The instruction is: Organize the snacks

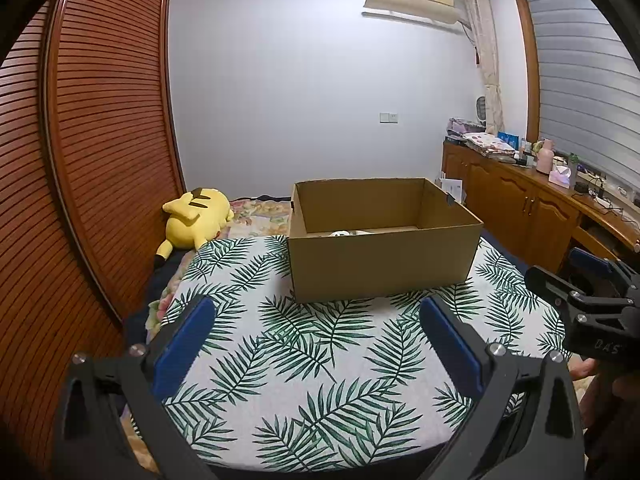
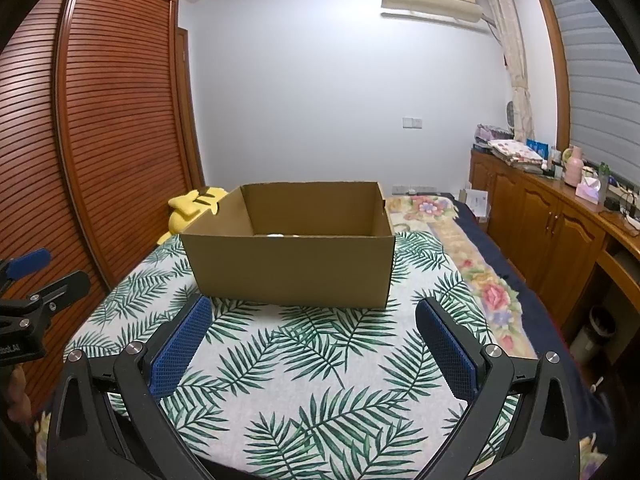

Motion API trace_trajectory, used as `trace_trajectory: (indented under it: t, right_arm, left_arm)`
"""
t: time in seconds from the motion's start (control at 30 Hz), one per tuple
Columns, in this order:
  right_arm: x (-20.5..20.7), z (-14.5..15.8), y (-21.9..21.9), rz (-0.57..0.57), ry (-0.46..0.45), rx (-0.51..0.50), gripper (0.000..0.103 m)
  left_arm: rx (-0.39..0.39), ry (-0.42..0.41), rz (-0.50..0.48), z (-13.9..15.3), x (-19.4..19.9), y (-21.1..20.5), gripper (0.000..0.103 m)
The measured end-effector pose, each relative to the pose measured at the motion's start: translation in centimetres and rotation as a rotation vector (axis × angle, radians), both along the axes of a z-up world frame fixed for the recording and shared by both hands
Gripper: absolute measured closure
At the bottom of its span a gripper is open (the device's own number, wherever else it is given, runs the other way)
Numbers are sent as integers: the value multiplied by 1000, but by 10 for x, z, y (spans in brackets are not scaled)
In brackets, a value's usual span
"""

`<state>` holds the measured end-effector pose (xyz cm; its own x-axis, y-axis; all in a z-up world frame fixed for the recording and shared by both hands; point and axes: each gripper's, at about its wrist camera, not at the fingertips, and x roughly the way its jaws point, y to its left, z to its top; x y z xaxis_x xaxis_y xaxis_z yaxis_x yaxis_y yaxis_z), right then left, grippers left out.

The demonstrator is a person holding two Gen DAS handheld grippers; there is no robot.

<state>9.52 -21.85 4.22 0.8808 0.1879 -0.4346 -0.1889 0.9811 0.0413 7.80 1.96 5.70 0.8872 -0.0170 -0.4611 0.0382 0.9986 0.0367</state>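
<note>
An open brown cardboard box point(image 1: 384, 256) stands on a leaf-patterned cloth point(image 1: 304, 360) on the bed; it also shows in the right wrist view point(image 2: 292, 268). Only a sliver of white items point(image 1: 344, 233) shows inside, above its near wall. My left gripper point(image 1: 316, 328) is open and empty, held above the cloth in front of the box. My right gripper point(image 2: 310, 330) is open and empty, also just in front of the box. The right gripper shows at the right edge of the left wrist view point(image 1: 592, 300), the left gripper at the left edge of the right wrist view point(image 2: 32, 292).
A yellow plush toy point(image 1: 196, 218) lies at the far left of the bed beside a slatted wooden wardrobe point(image 1: 92, 140). A wooden cabinet point(image 2: 560, 232) with bottles and folded cloth runs along the right wall. A floral bedspread point(image 2: 480, 280) lies right of the cloth.
</note>
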Motion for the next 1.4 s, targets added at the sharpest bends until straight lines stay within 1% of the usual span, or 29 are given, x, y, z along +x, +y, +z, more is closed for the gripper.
trace_trajectory:
  t: [1.4]
  right_arm:
    - [0,0,0,1,1,2,0]
  left_arm:
    - [1,-6,6,-1,-4,3,0]
